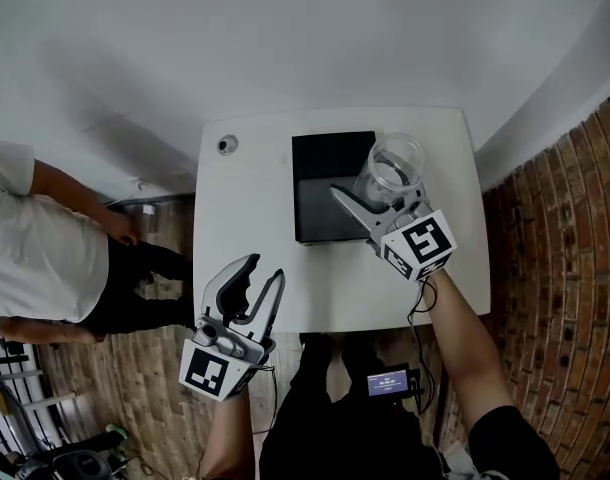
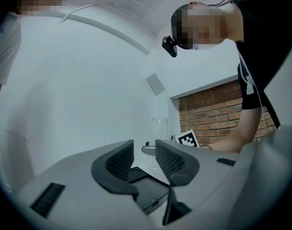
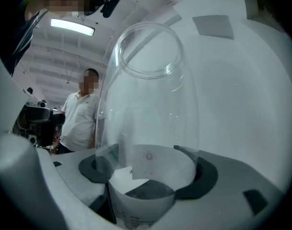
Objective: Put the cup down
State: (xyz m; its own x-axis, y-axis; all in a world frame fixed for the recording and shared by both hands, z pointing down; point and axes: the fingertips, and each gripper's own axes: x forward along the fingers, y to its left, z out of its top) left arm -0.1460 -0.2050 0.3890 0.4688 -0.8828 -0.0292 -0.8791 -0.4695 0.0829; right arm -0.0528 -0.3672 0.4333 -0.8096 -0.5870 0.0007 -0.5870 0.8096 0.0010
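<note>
A clear cup (image 1: pixel 393 171) is pinched by the right gripper's (image 1: pixel 382 204) fingers. The print on its label (image 3: pixel 136 211) cannot be read. The left gripper's (image 1: pixel 261 280) fingers are held apart on nothing.

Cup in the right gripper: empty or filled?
Empty. The clear cup shows no liquid or contents: the right gripper view sees straight through its wall, and the head view looks into its open mouth to a bare bottom.

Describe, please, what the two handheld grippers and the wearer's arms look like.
Both the left gripper and right gripper have pale grey bodies, curved jaws with black ribbed pads, and a white cube bearing black square markers. A thin black cable hangs from the right one. The person wears a black short sleeve.
</note>
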